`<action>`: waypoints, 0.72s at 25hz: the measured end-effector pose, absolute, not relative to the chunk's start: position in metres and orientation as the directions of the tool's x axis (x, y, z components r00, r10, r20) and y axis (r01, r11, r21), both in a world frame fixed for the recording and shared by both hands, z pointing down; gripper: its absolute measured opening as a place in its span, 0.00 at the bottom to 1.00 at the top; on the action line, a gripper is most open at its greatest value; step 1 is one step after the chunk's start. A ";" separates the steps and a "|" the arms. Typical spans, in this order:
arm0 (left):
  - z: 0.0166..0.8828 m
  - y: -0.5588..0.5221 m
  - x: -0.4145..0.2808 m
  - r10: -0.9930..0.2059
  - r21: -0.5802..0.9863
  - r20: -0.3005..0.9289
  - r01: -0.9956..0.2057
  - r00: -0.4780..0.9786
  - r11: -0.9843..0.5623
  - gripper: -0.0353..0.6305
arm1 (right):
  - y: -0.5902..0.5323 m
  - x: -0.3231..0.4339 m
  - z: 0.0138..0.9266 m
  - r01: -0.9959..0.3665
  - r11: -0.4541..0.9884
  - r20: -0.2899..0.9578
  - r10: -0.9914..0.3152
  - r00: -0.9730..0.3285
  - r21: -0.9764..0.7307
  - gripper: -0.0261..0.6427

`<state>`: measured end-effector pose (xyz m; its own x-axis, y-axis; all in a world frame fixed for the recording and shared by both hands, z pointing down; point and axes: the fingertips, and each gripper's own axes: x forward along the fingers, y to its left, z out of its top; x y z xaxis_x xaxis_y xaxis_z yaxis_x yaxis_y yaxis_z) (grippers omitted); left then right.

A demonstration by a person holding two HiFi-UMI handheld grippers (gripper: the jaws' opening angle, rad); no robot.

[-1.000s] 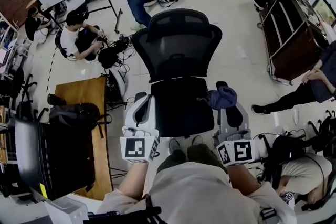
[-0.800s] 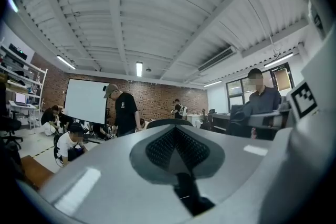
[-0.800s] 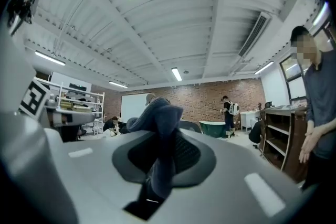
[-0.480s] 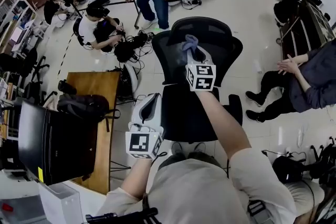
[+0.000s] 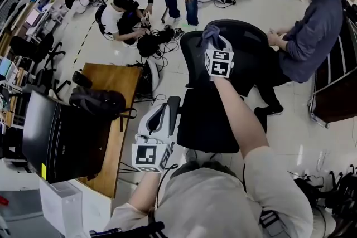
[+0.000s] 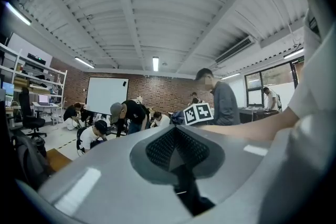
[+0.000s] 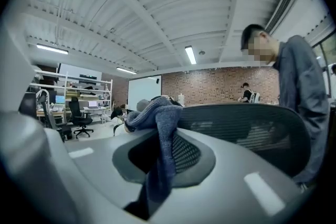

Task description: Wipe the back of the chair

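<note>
The black mesh office chair stands in front of me, its back [image 5: 248, 50] facing away and its seat [image 5: 209, 120] below. My right gripper [image 5: 213, 42] reaches to the top of the back and is shut on a blue cloth [image 5: 210, 35]. In the right gripper view the cloth [image 7: 157, 134] hangs from the jaws of that gripper [image 7: 167, 131], and the chair back's top edge [image 7: 247, 126] lies just beyond. My left gripper [image 5: 158, 117] hovers low beside the chair's left armrest [image 5: 173, 107]. In the left gripper view that gripper [image 6: 176, 131] is shut with nothing in it.
A wooden desk [image 5: 114, 120] with a backpack [image 5: 97, 102] and a black monitor [image 5: 56, 142] stands at my left. A person in a blue shirt [image 5: 309, 30] sits right behind the chair. Several people [image 5: 128, 11] work among cables on the floor further back. A dark cabinet [image 5: 334, 92] stands at the right.
My right gripper has risen from beside the seat to the top of the chair back, with the blue cloth in it. The left gripper has stayed low by the armrest.
</note>
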<state>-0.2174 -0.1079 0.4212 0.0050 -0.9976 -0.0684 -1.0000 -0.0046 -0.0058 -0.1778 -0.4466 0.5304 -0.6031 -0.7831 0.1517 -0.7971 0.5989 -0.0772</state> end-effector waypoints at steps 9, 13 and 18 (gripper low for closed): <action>0.431 -0.140 -0.196 -0.987 0.005 -0.099 -0.991 0.130 -0.131 0.15 | -0.471 -0.010 0.549 -0.926 0.368 0.195 -0.905 -0.378 -0.090 0.11; 0.434 -0.155 -0.173 -0.973 0.000 -0.101 -0.978 0.207 -0.208 0.15 | -0.472 0.024 0.556 -0.939 0.335 0.212 -0.915 -0.344 -0.076 0.11; 0.429 -0.166 -0.158 -0.963 -0.013 -0.109 -0.969 0.245 -0.246 0.15 | -0.448 0.000 0.538 -0.914 0.399 0.152 -0.901 -0.406 -0.075 0.11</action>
<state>-0.1583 -0.1662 0.4288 0.2455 -0.9632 -0.1095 -0.9693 -0.2455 -0.0130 0.0001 -0.4477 0.5381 -0.4058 -0.9012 0.1524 -0.9140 0.3988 -0.0753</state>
